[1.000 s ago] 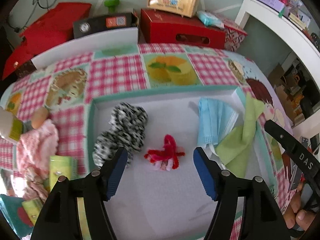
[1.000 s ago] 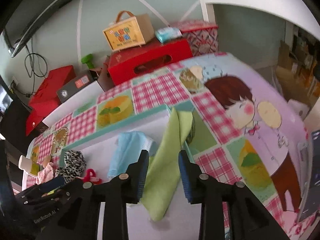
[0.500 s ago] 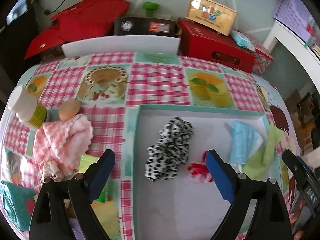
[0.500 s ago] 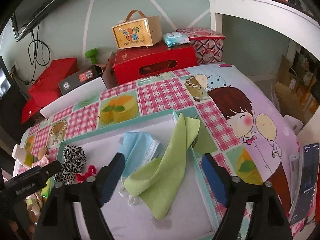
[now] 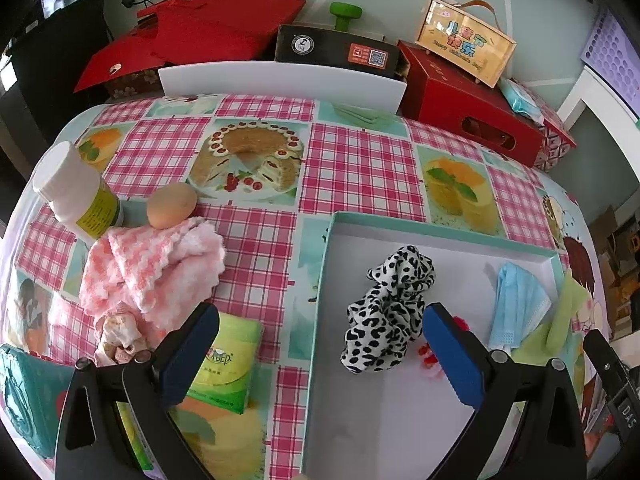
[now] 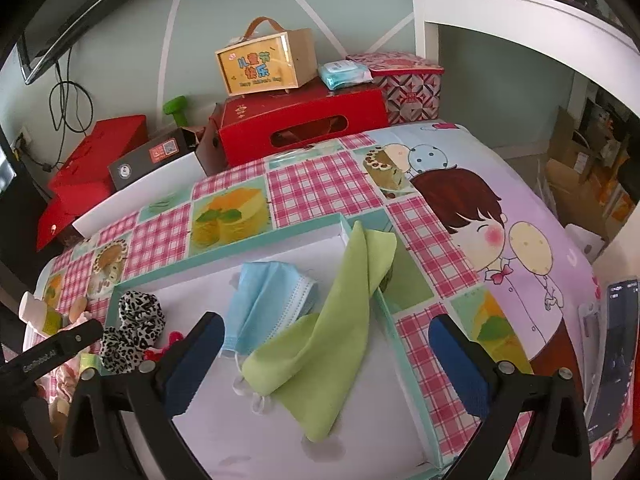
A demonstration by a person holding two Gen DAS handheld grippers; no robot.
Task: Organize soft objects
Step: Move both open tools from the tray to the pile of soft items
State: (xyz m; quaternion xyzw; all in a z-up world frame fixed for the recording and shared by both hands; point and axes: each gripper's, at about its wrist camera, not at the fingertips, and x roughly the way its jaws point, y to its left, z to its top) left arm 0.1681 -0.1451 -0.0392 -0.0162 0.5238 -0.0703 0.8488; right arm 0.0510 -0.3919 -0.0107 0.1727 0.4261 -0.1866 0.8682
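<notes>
The green cloth (image 6: 336, 320) drapes over the tray's (image 6: 224, 258) right wall, long axis running from that rim down into the tray — beside the blue mask (image 6: 266, 300). Only the left view shows the pink knit (image 5: 156, 268) outside the tray. Both the right gripper (image 6: 326, 360) and the left gripper (image 5: 320, 354) have just been opening and hold nothing.

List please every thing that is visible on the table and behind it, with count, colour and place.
tray: one, teal rim, right
scrunchie: one, black-white, in tray
fuzzy item: one, red, in tray
face mask: one, blue, in tray
cloth: one, green, over tray's edge
knitted cloth: one, pink-white, left
egg: one, brown, left
bottle: one, white, left
tissue pack: one, green, left
boxes: several, mostly red, behind
left gripper: open
right gripper: open
</notes>
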